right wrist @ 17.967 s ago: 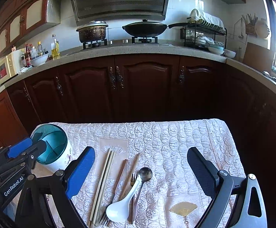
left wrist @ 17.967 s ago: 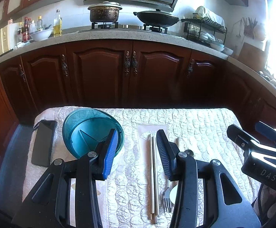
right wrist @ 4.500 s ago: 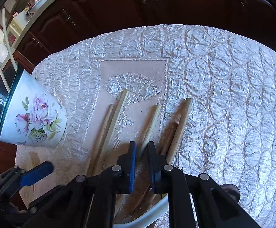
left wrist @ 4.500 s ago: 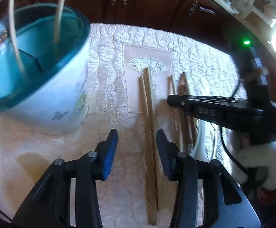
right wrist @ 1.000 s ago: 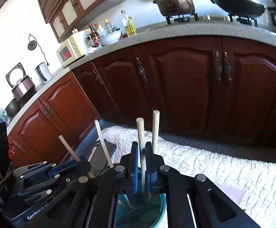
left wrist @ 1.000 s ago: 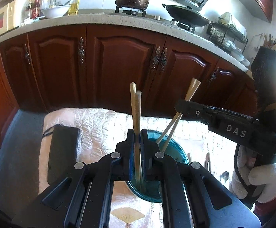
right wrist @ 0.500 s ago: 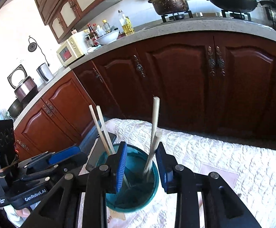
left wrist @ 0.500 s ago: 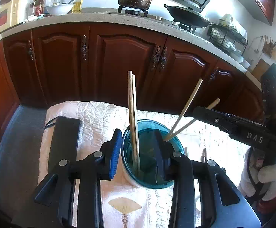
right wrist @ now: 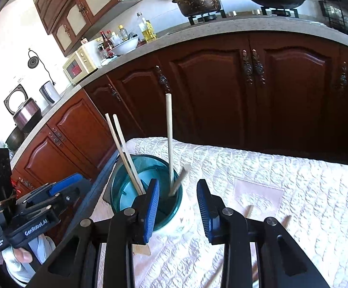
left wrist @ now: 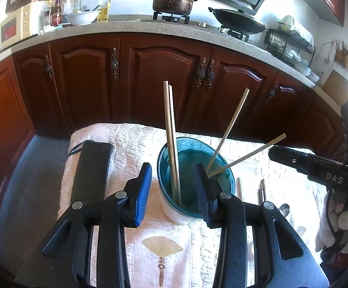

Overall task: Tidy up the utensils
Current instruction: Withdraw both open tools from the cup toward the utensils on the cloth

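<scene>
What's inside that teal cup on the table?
Four wooden chopsticks stand in the teal cup: a pair upright together, two single ones leaning apart toward the right. The cup's bottom is partly hidden by the left gripper, whose open jaws hold nothing.

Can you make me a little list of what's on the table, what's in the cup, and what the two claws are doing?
cup: teal-rimmed holder, upright on the quilted cloth
in the cup: four chopsticks, an upright pair and two leaning ones
left claw: open, jaws just widened, nothing gripped
right claw: open, jaws just widened, nothing gripped
beside the cup: a black phone lying flat
left on the cloth: more utensils, including a metal spoon, partly hidden
</scene>
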### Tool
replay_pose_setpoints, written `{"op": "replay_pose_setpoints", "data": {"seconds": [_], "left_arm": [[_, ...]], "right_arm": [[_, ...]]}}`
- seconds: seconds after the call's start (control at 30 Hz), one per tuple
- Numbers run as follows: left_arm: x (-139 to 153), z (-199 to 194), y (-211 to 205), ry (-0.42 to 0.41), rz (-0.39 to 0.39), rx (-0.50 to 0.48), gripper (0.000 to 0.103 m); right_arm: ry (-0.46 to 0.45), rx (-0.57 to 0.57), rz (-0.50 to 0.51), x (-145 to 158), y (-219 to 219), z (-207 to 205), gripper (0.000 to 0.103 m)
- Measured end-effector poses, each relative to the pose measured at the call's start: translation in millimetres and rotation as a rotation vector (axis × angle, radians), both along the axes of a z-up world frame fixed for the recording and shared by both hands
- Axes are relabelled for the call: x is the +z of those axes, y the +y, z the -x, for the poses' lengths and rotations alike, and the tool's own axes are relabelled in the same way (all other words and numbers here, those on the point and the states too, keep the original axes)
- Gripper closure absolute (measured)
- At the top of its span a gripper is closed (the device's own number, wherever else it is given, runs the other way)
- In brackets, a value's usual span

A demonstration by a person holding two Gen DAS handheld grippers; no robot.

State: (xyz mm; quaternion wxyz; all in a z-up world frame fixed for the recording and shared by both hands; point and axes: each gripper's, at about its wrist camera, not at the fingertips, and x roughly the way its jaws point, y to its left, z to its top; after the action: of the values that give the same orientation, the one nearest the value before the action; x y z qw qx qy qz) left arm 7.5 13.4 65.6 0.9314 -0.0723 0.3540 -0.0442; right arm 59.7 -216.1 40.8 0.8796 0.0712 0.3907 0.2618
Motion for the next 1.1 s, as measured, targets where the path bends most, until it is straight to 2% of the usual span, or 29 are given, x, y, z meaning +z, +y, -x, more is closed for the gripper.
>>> {"op": "replay_pose_setpoints", "data": {"seconds": [0.13,0.4,0.67,0.8,1.1], "left_arm": [[1.3,6.4,-1.8,-0.006,-0.005,0.007,0.063],[-2.4,12.0,-11.0,0.003,-0.014,-0.004,0.062],[-9.0,15.9,-21.1,0.017,-0.017,-0.022,0.059],[-13.5,17.0,-28.4,0.028,-0.007,-0.038,0.048],[-26.3,17.9,-48.0,0.06,-0.015,-0.089,0.047]], "right_arm": [[-0.013,-0.005,0.01,3.0,-10.5,15.1,0.072],[-0.029,-0.018,0.051,-0.6,-22.4,43.2,0.068],[-0.024,-0.028,0.068,-6.1,-34.2,53.8,0.066],[-0.014,-0.044,0.092,-10.0,-44.9,55.6,0.065],[0.026,-0.099,0.134,-33.9,-83.4,61.2,0.064]]}}
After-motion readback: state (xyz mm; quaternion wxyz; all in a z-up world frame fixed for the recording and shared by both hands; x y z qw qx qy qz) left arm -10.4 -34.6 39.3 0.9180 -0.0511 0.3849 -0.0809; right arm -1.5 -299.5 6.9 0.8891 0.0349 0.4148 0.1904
